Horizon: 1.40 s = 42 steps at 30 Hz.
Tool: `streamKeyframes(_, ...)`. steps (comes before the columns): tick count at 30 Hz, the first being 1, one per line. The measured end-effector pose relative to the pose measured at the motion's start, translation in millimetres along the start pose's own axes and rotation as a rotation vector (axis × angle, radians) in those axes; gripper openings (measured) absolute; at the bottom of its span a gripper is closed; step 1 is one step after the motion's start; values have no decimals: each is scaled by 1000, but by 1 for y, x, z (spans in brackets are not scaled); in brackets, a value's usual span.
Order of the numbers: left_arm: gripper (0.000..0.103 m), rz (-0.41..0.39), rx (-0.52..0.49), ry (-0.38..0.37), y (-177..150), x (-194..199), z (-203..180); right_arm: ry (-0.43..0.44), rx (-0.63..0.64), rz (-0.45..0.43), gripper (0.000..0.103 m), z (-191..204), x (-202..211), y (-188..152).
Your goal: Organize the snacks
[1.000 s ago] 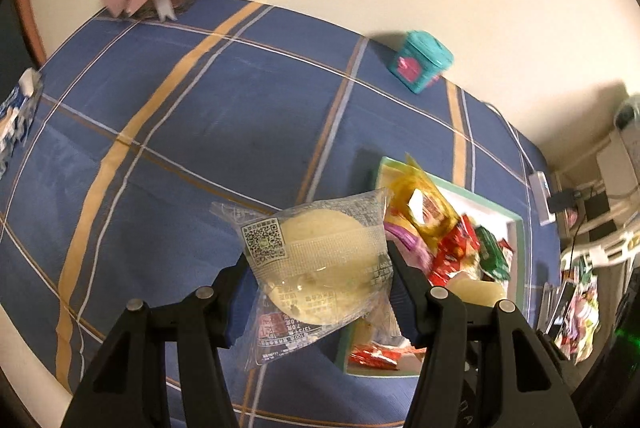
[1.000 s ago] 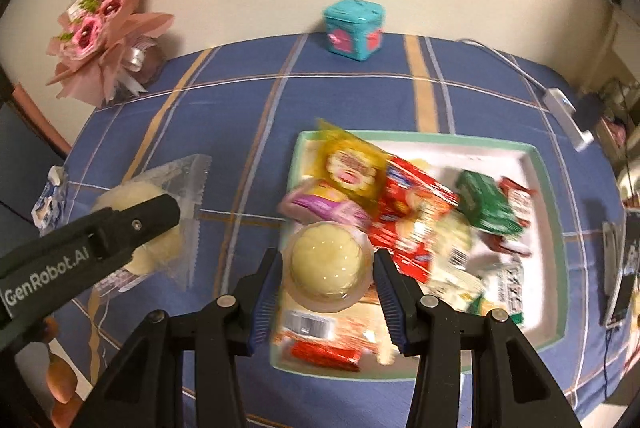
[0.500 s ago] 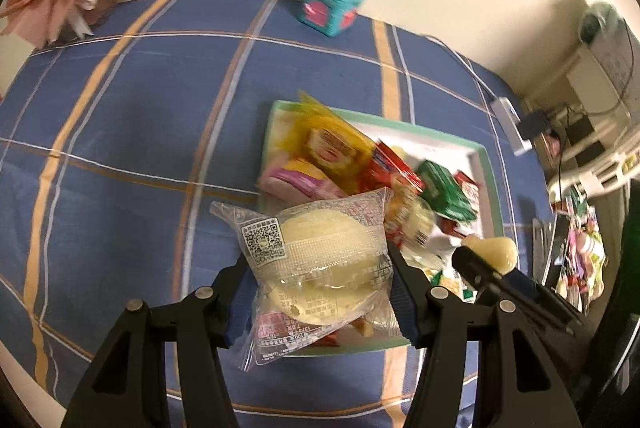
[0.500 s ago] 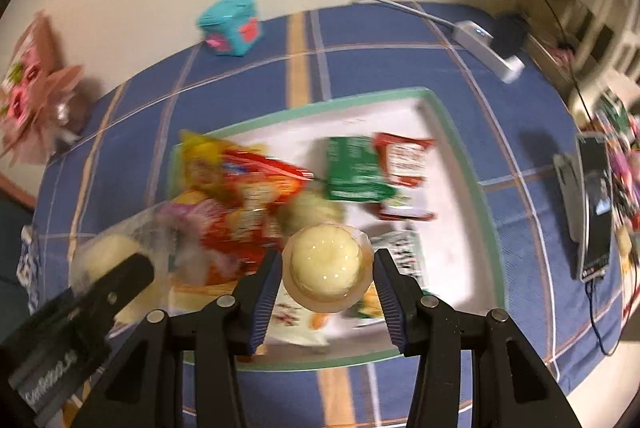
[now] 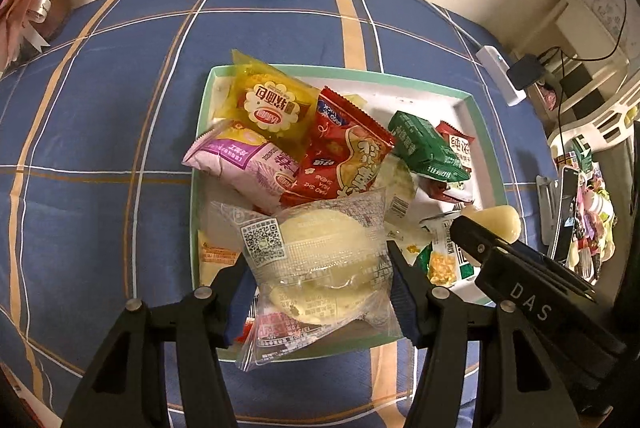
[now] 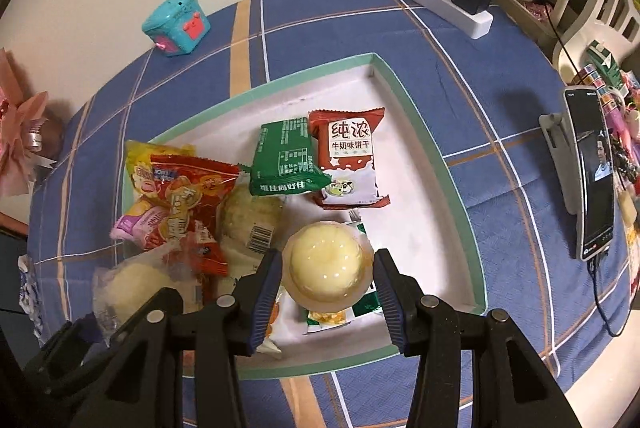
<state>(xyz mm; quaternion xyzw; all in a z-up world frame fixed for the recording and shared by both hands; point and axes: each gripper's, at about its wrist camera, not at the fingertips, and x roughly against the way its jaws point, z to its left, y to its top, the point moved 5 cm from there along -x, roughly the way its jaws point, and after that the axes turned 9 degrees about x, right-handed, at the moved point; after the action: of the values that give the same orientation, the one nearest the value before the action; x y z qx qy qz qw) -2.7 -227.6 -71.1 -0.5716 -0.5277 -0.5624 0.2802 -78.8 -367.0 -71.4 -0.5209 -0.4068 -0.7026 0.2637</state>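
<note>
I have both grippers over the blue checked tablecloth [image 5: 100,132], where the white tray with the green rim [image 6: 436,164] takes up the middle and serves as the collecting place for the snacks. Its left half is heaped: the yellow packet [image 5: 268,104], the red packet [image 5: 344,156] and the pink packet [image 5: 236,160] lie overlapping, while the green packet [image 6: 284,158] and the brown-red biscuit packet [image 6: 348,156] sit flatter toward the far middle. The right side of the tray floor is bare, so that looks to me like the sensible spot to drop into.

My left gripper [image 5: 320,276] is clamped on the clear-wrapped bun [image 5: 320,260], pads pressing the wrapper's sides, and holds it over the tray's near left corner. My right gripper [image 6: 326,278] is closed on the round jelly cup [image 6: 324,262], squeezed across its width so the dome faces up; it hangs over the near middle of the tray, above a small green and white sachet [image 6: 340,312].

I judge both are carried here to be released together into the tray.
</note>
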Motion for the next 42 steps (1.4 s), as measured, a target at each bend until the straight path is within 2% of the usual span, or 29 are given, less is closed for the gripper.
streamKeyframes(5, 66, 4, 20, -7, 2, 0, 4, 3, 6, 1, 50, 1, -2, 2)
streamKeyframes(13, 78, 16, 55, -53, 2, 6, 12, 13, 12, 3, 50, 2, -1, 2)
streamKeyframes(31, 79, -29, 126, -139, -6, 38, 38, 3, 79, 16, 53, 25, -4, -8)
streamKeyframes(34, 80, -66, 152, -63, -6, 42, 57, 0, 86, 15, 56, 26, -3, -14)
streamKeyframes(35, 82, -84, 158, -16, -6, 44, 64, -5, 90, 17, 59, 28, -2, -16)
streamKeyframes(36, 90, -98, 163, 23, -6, 45, 71, -8, 93, 18, 61, 28, -2, -19)
streamKeyframes(38, 93, -122, 169, 104, -8, 46, 82, -14, 101, 16, 65, 29, -1, -23)
streamKeyframes(42, 97, -114, 170, 192, -14, 41, 98, -36, 113, -6, 76, 31, 6, -32)
